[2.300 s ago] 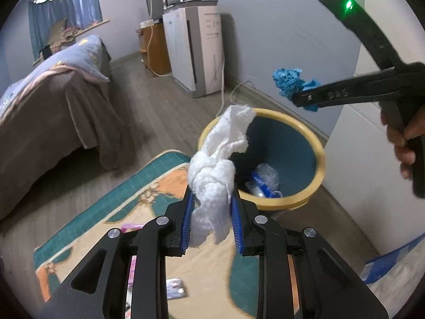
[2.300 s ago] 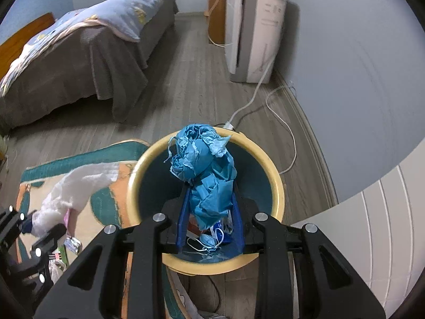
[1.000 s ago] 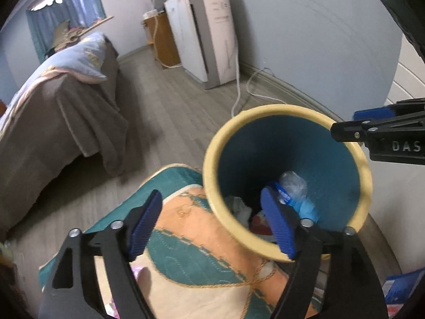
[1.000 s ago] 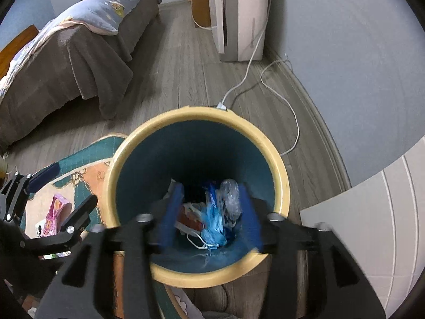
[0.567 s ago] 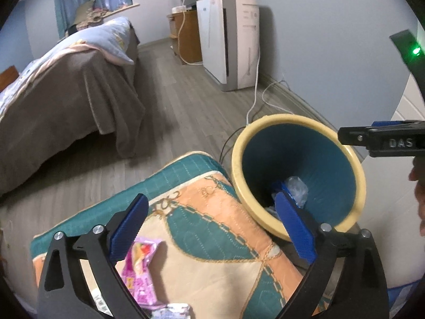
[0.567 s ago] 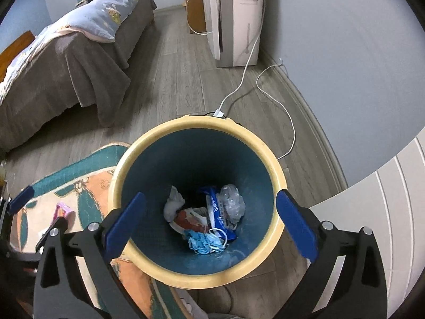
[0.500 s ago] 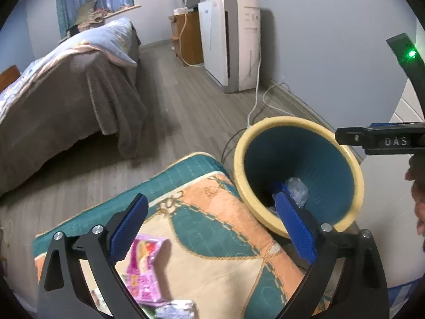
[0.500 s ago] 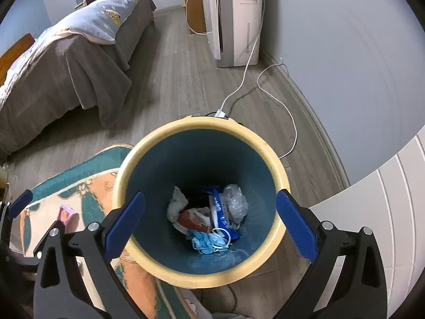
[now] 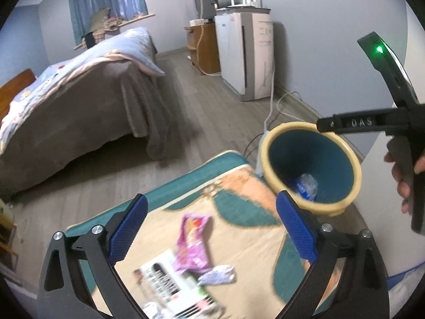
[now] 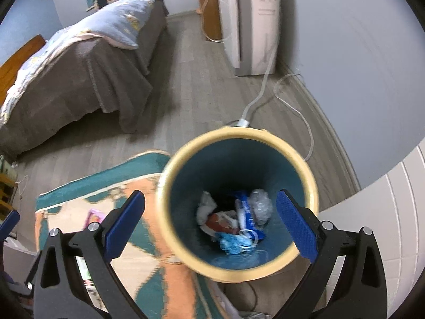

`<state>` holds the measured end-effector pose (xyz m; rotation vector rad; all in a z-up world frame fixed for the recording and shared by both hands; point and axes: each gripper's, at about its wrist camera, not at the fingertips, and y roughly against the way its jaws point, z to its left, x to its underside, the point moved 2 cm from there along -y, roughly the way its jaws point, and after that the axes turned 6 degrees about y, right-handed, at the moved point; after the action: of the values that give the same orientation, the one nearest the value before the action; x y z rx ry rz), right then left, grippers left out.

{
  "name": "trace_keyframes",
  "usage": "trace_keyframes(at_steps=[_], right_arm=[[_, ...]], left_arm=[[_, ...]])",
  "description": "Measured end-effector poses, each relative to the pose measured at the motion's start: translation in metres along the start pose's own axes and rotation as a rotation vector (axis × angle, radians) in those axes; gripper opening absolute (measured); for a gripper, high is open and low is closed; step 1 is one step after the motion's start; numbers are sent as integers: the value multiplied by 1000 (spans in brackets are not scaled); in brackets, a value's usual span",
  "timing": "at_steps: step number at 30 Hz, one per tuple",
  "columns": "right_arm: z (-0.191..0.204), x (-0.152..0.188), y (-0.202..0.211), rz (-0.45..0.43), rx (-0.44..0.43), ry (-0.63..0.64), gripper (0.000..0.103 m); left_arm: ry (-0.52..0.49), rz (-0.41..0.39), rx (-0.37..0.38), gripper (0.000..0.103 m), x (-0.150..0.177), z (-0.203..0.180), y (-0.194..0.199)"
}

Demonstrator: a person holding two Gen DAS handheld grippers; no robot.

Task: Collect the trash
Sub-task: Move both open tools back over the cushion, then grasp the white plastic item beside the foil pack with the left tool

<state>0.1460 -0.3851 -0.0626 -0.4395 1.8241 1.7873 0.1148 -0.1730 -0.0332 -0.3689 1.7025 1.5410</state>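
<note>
A teal bin with a yellow rim (image 10: 308, 175) (image 9: 356, 167) stands on the floor by the wall. Inside lie a white wad (image 10: 205, 206), a crumpled blue wad (image 10: 233, 242) and other wrappers. My right gripper (image 10: 209, 223) hangs wide open above the bin, nothing between its blue pads. My left gripper (image 9: 211, 228) is also wide open and empty, over the patterned rug (image 9: 239, 186). On the rug lie a pink wrapper (image 9: 192, 242), a white printed packet (image 9: 170, 284) and a small pale wrapper (image 9: 219, 277). A hand (image 9: 406, 175) holds the right gripper's handle at the right edge.
A bed with a brown cover (image 9: 87, 106) fills the left side. A white appliance (image 9: 247, 61) stands at the wall, its cable (image 10: 305, 122) trailing over the wood floor behind the bin. A white panel (image 10: 385, 226) rises right of the bin.
Both grippers let go of their wads, which now lie in the bin, and opened wide. The left gripper drew back and up from the bin over the rug. The right rose slightly.
</note>
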Motion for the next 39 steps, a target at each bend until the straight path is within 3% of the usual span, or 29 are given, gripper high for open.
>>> trace_keyframes(at_steps=[6,12,15,22,27,32,35,39], right_arm=[[55,-1,10,-19,-44,110,97],[105,7,10,-10,-77,201,97],[129,14,5,14,-94,243,97],[168,34,-5,42,-53,361,97],[172,47,-8,72,-40,333,97],[174,63,-1,96,-31,280,97],[175,71,7,90,-33,251,97],[176,82,11,98,-38,226,97]], left_arm=[[49,-2,-82,96,21,52,33],[219,19,-136,97,52,116,53],[243,32,-154,97,67,131,51],[250,105,-103,97,100,139,33],[242,177,-55,97,123,128,19],[135,244,-1,96,146,100,2],[100,276,27,94,157,89,-8],[51,340,57,60,166,81,-26]])
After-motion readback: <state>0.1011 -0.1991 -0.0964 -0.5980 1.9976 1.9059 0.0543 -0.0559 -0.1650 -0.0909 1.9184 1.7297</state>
